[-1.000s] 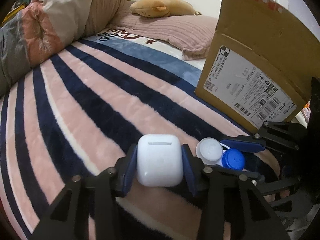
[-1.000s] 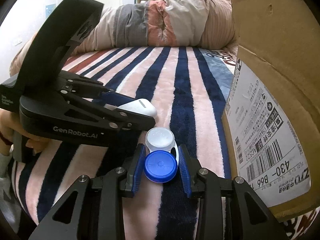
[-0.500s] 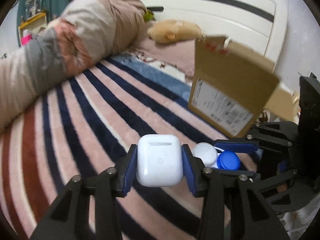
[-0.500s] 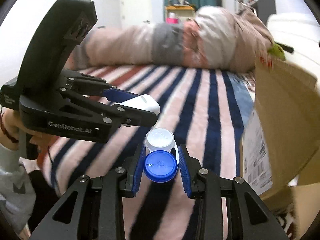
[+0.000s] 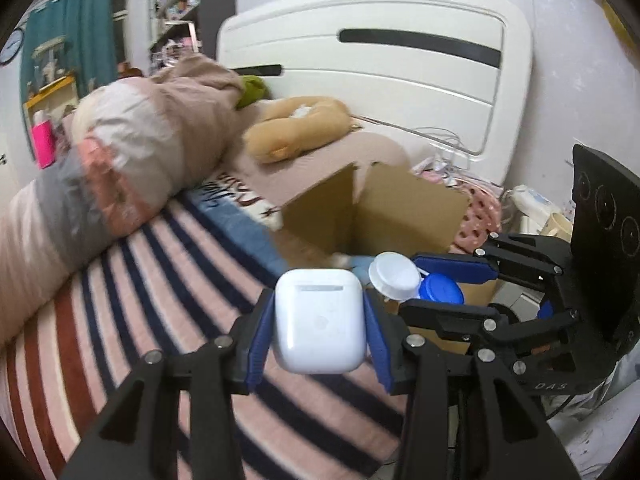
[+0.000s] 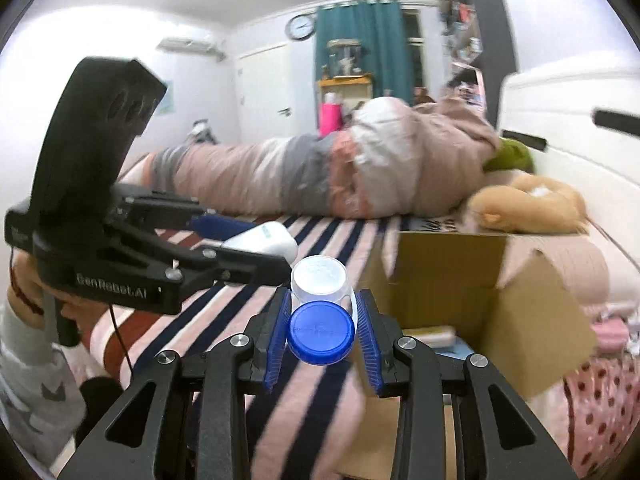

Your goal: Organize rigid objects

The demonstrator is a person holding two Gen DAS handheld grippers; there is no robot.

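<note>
Left wrist view shows the left gripper [image 5: 320,322] clamped on a white earbud charging case [image 5: 320,326], its blue pads pressing the two flat sides, the case held in the air over the striped blanket [image 5: 132,300]. Beside it the right gripper [image 6: 320,330] is closed on a contact lens case [image 6: 322,316], one cap white and one blue, pinched across its narrow middle. Both items hang just short of the open cardboard box [image 6: 460,276] standing on the bed.

The earbud case looks light, rigid and glossy, so it is probably slippery; the flat-side grip near its middle seems the safest hold. The lens case appears light, hard plastic too, but its round caps offer little flat surface and could twist between the pads. Neither looks fragile, so a short drop into the box should likely do no harm.
</note>
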